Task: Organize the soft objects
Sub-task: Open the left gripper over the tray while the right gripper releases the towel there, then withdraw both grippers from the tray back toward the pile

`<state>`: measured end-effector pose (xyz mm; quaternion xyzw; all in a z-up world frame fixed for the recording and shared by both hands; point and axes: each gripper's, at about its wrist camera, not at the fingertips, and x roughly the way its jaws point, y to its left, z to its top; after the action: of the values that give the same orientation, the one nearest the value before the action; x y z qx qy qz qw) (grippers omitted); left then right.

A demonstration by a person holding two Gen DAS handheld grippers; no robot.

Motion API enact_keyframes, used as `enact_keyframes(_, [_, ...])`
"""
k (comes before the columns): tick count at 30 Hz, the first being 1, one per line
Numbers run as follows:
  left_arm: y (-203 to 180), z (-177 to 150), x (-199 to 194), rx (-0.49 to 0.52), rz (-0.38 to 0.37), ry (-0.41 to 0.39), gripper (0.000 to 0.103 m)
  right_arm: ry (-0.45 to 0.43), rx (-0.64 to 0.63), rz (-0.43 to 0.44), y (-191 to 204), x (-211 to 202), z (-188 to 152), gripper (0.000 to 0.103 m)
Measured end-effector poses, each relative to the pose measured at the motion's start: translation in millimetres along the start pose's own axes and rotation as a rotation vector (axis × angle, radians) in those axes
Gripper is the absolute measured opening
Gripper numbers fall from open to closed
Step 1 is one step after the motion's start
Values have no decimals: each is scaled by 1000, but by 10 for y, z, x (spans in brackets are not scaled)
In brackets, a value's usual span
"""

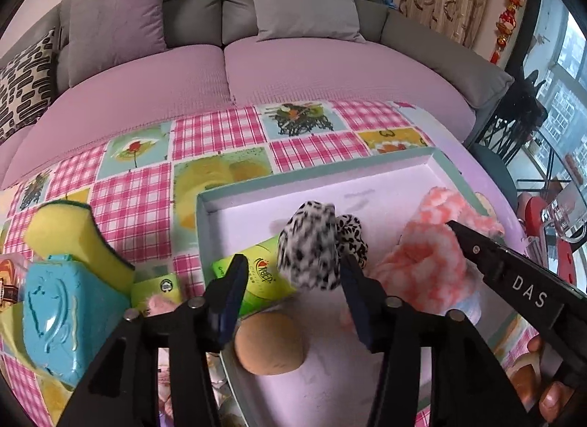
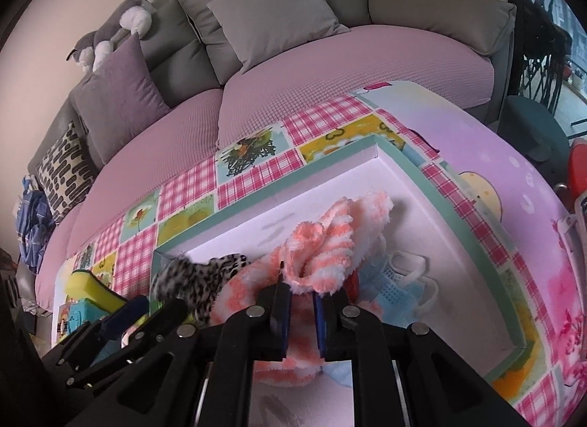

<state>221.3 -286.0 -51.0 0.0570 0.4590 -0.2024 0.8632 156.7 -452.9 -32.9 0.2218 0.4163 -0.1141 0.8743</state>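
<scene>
A teal-rimmed white tray (image 1: 436,161) (image 2: 407,163) lies on the patterned tablecloth. My left gripper (image 1: 293,273) is open over the tray; a black-and-white spotted fuzzy piece (image 1: 312,247) (image 2: 198,280) sits between its fingers, untouched as far as I can tell. My right gripper (image 2: 301,295) is shut on a fluffy pink-and-white sock (image 2: 326,247) (image 1: 422,262) inside the tray; its finger also shows in the left wrist view (image 1: 488,254). A tan round sponge (image 1: 269,344) and a green packet (image 1: 264,273) lie in the tray near me.
A yellow-green sponge (image 1: 73,232), a blue plastic box (image 1: 58,320) and a small green packet (image 1: 161,287) lie left of the tray. A light blue mesh item (image 2: 396,287) lies in the tray under the sock. A sofa (image 1: 293,71) with cushions stands behind the table.
</scene>
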Motion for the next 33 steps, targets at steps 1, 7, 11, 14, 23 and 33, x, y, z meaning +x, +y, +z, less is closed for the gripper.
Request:
enact_keyframes(1, [6,4,-25,-2,0,-4,55,-1,-4,-3,0,-30,4,25])
enact_keyframes(7, [44,21,-192,-21,9,-28,63,0,17,9,-57,-164,26,38])
enact_keyframes(11, [98,-2,-285,-33,41,-25,66,25,18,-5,-81,-253,21,52])
enact_keyframes(14, [147,-13,-343,-50,61,-27,75,51,0,-9,-73,-288,-4,58])
enact_keyframes(23, [214,-33,-575,-69,83,-68,92,72,8,38,-73,-423,-72,70])
enact_keyframes(33, [506,-70,-851,-148,130,-101,93,110,-58,47,135,-376,-186,84])
